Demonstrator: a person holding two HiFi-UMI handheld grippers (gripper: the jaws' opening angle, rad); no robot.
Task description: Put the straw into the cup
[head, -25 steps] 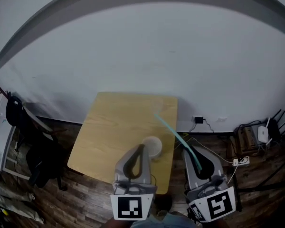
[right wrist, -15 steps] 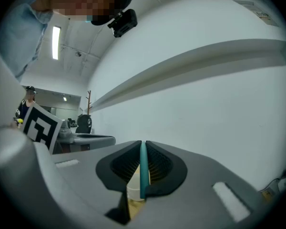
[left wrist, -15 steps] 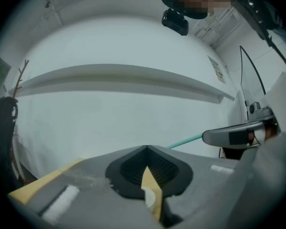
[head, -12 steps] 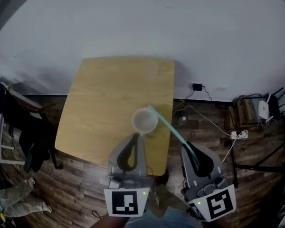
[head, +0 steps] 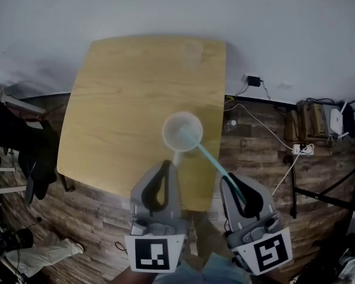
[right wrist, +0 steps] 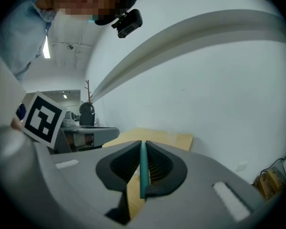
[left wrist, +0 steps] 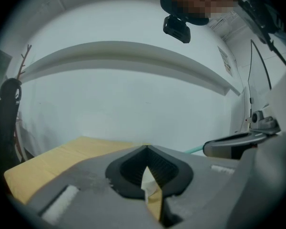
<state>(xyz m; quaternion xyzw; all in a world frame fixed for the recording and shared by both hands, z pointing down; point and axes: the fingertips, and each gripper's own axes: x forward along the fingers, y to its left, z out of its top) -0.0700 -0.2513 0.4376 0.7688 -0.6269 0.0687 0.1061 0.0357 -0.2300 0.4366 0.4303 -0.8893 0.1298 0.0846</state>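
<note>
The left gripper (head: 165, 164) pinches one translucent white cup (head: 182, 129); the right gripper (head: 229, 181) clamps one teal straw (head: 208, 160) reaching its mouth.

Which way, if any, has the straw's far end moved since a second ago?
Yes. Judged against the cup, the straw has drawn back: its far end was past the cup's far rim and now lies over its mouth.

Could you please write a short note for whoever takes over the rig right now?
Left tool: shut on the wall of the cup, which is over the near right part of the table.
Right tool: shut on the teal straw, which slants toward the cup.
Done: both gripped, straw tip at the cup's mouth.
Left: lower the straw in, then release.
</note>
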